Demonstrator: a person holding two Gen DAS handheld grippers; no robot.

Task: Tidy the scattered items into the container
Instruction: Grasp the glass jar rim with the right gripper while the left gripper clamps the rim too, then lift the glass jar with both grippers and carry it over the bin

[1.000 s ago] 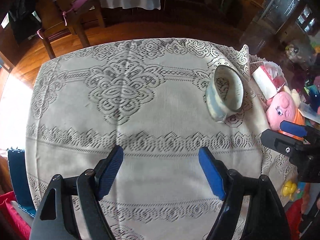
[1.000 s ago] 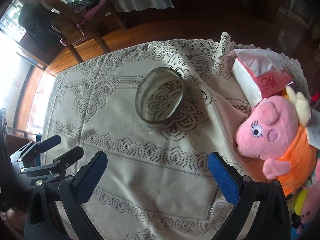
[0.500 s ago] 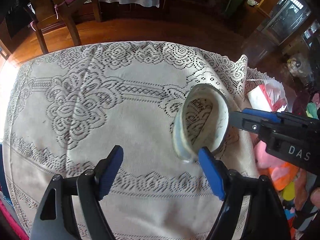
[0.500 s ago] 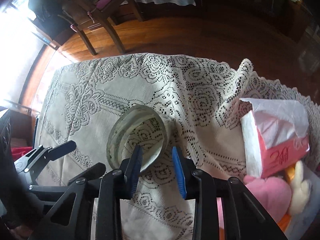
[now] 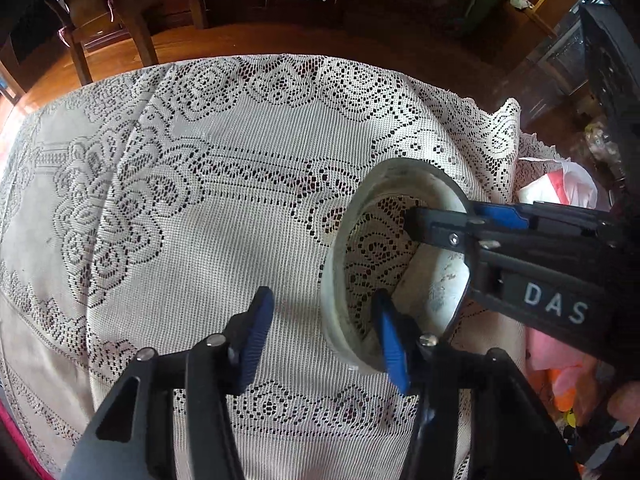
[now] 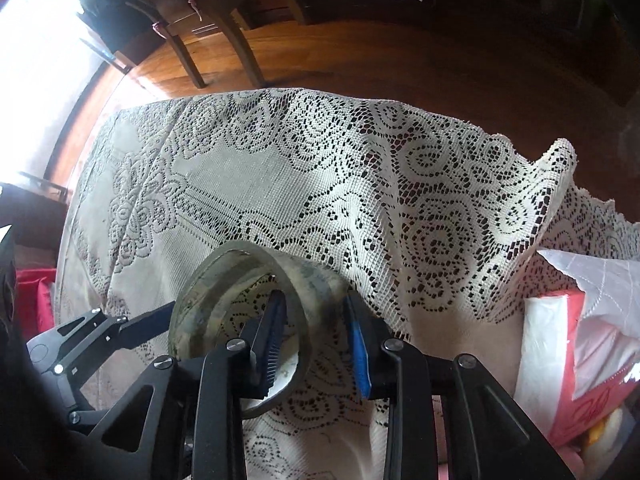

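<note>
Both grippers are now at the roll of clear tape [image 5: 400, 264], which lies flat on the lace tablecloth [image 5: 200, 208]; a second ago it lay well ahead of both, untouched.

Left gripper [image 5: 326, 340]: its jaws are closing. A second ago they stood wide over bare cloth, with the roll far ahead and to the right. Now the right-hand blue pad [image 5: 390, 344] is inside the ring and the left-hand pad is outside on the cloth, so the near-left wall of the roll stands between them. A clear gap shows between the left-hand pad and the wall; no pressing is visible yet.

Right gripper [image 6: 316, 344]: its jaws have narrowed sharply from wide open a second ago. The left-hand finger [image 6: 270, 344] is inside the ring and the right-hand blue pad sits against the outer face, so the right wall of the roll is clamped between them. In the left wrist view this gripper reaches in from the right, its tips straddling the far-right wall.

Both hands have come down and forward compared with a second ago; the roll now fills the near field of each view instead of sitting at mid-table.

To the right of the right gripper sits a pink and white tissue pack [image 6: 576, 344], just beyond a raised fold of the cloth. Pink and orange soft toys [image 5: 560, 376] show partly behind the right gripper in the left wrist view. No container can be made out in either view.
</note>
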